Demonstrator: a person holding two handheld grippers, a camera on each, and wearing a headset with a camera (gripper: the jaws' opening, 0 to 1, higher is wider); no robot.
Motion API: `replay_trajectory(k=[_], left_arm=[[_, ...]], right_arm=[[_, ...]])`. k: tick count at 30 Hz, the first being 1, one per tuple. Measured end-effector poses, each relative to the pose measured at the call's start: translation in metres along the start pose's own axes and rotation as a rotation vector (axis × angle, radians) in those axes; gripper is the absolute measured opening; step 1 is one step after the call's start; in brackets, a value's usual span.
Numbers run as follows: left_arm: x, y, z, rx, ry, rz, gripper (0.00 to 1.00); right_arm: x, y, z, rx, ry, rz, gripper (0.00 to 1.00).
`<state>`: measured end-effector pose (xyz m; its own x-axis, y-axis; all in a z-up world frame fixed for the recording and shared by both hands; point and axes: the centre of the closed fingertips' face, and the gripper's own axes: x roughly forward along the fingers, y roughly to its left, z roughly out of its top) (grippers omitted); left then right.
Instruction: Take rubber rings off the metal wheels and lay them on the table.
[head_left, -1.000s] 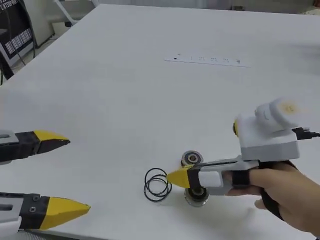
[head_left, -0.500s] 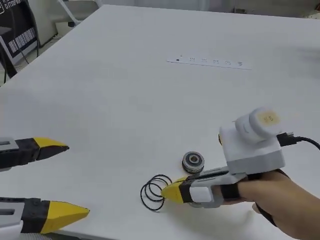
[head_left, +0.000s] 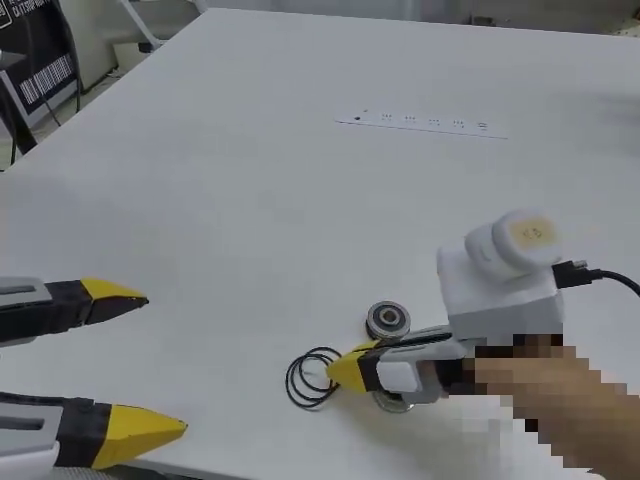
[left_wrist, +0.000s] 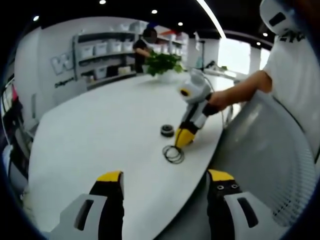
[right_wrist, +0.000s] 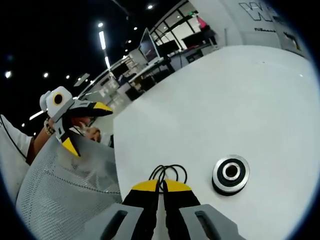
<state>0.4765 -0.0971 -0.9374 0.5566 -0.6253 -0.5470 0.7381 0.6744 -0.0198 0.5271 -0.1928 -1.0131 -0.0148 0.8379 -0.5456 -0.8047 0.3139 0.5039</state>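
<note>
Presently the right gripper (head_left: 335, 372) (right_wrist: 161, 184), jaws pinched shut on the thin black rubber rings (head_left: 310, 375) (right_wrist: 170, 172), appears to be laying them on the white table (head_left: 300, 200) beside a round metal wheel (head_left: 386, 320) (right_wrist: 230, 173). Left gripper (head_left: 165, 362) (left_wrist: 166, 176) hovers wide open, well apart. Next move: release, then withdraw

White flat table (head_left: 250, 200) before me: loose thin black rubber rings (head_left: 310, 377) lying near a round metal wheel (head_left: 386, 320).

Round ceiling lights (left_wrist: 152, 11) evenly brighten the matte white tabletop (head_left: 250, 200), shadows faint, its far right corner smeared; both gripper views bow at their edges.
</note>
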Motion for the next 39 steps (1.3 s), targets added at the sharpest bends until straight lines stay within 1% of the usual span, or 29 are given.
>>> replay_trajectory(k=[4, 11, 15, 17, 20, 22, 26, 27, 29, 33, 36, 37, 39], left_arm=[[0.000, 0.001, 0.001, -0.004, -0.007, 0.004, 0.68], [0.000, 0.001, 0.001, -0.001, -0.006, 0.007, 0.68], [0.000, 0.001, 0.002, 0.000, -0.009, 0.010, 0.68], [0.000, 0.002, 0.002, 0.000, -0.010, 0.012, 0.67], [-0.001, 0.002, 0.002, 0.001, -0.012, 0.014, 0.67], [-0.001, 0.002, 0.002, 0.002, -0.012, 0.016, 0.67], [-0.001, 0.002, 0.003, 0.004, -0.015, 0.017, 0.67], [-0.001, 0.002, 0.003, 0.003, -0.015, 0.018, 0.67], [-0.001, 0.003, 0.003, 0.003, -0.014, 0.017, 0.68], [-0.001, 0.003, 0.003, 0.003, -0.016, 0.016, 0.68], [-0.002, 0.004, 0.004, 0.021, -0.004, 0.013, 0.68], [-0.001, 0.004, 0.006, 0.026, -0.002, 0.013, 0.68], [-0.001, 0.004, 0.013, 0.042, -0.008, 0.007, 0.68]], right_arm=[[0.001, 0.000, 0.000, -0.019, 0.003, -0.008, 0.02], [0.003, 0.004, -0.005, -0.152, 0.065, -0.036, 0.06], [0.004, 0.002, -0.006, -0.208, 0.079, -0.062, 0.11], [0.004, 0.000, -0.005, -0.209, 0.075, -0.073, 0.13], [0.001, -0.001, -0.005, -0.193, 0.070, -0.066, 0.13], [0.000, -0.002, -0.004, -0.191, 0.065, -0.071, 0.13], [-0.006, -0.005, 0.001, -0.173, 0.032, -0.077, 0.14], [-0.007, -0.006, 0.003, -0.165, 0.017, -0.073, 0.14], [-0.010, -0.007, 0.007, -0.130, -0.011, -0.066, 0.16], [-0.015, -0.011, 0.015, -0.149, -0.049, -0.087, 0.17], [-0.020, -0.012, 0.025, -0.144, -0.096, -0.084, 0.19], [-0.022, -0.013, 0.027, -0.142, -0.109, -0.083, 0.19], [-0.027, -0.014, 0.033, -0.145, -0.137, -0.087, 0.21]])
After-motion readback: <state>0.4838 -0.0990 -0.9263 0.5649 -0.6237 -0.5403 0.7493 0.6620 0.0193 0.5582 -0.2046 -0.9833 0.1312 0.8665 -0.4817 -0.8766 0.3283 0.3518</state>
